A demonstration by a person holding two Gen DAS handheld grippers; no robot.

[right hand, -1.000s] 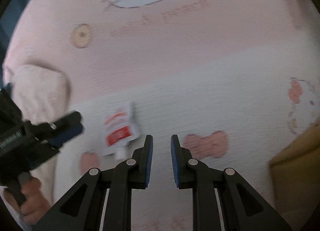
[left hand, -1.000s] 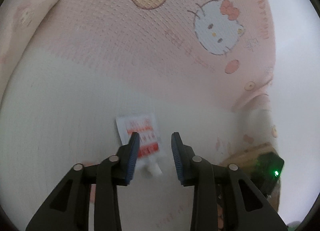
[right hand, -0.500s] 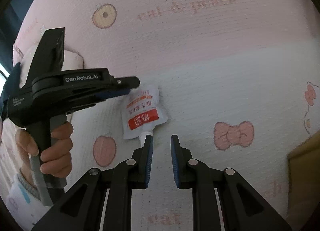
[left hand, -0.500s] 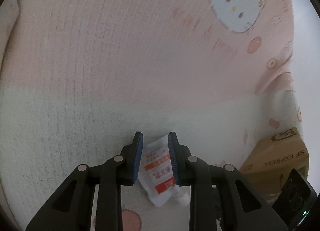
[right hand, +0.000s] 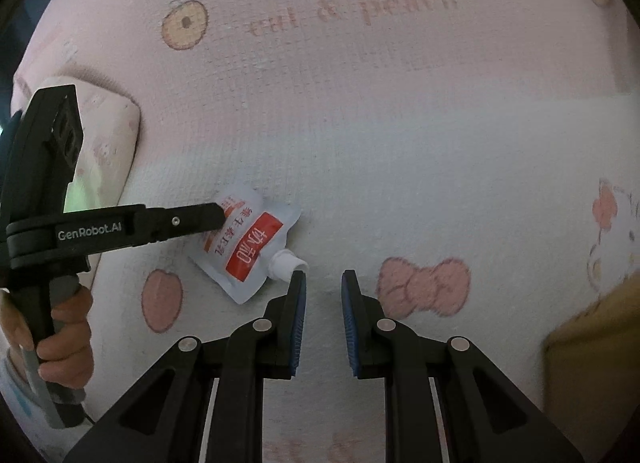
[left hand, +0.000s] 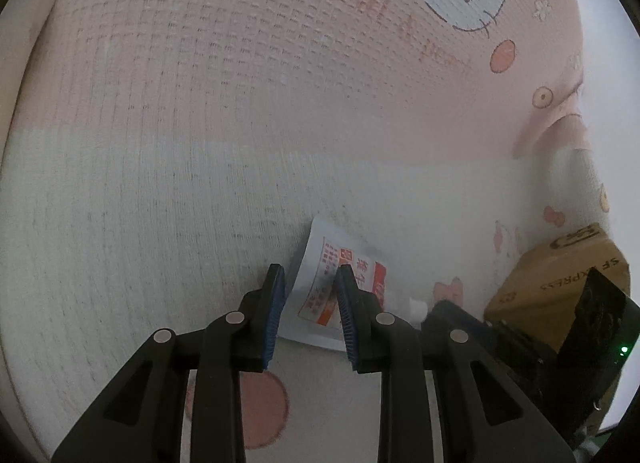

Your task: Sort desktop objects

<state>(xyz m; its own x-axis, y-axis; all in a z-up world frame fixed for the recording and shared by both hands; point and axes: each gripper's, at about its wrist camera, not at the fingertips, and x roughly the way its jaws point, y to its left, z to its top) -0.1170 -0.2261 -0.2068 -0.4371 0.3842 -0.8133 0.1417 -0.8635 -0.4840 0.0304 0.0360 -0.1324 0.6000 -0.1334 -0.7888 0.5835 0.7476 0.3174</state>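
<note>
A white spouted pouch (left hand: 360, 259) with red and orange print lies flat on the pink and white blanket (left hand: 240, 103). My left gripper (left hand: 310, 275) points down at it, open: the left pad sits at the pouch's edge, the right finger is over its printed face. Seen from the right wrist, the left gripper (right hand: 218, 217) touches the top end of the pouch (right hand: 248, 247). My right gripper (right hand: 323, 279) hovers just right of the pouch's white cap (right hand: 286, 263), its jaws close together with nothing between them.
A brown cardboard box (left hand: 560, 275) stands at the right, also seen as the box (right hand: 592, 335) at the right wrist view's edge. A pale pillow (right hand: 108, 143) lies at the left. A person's hand (right hand: 64, 343) holds the left gripper's handle.
The left gripper came down and forward onto the pouch, so the pouch's end now lies between its fingers. The right gripper has stayed beside the cap.
</note>
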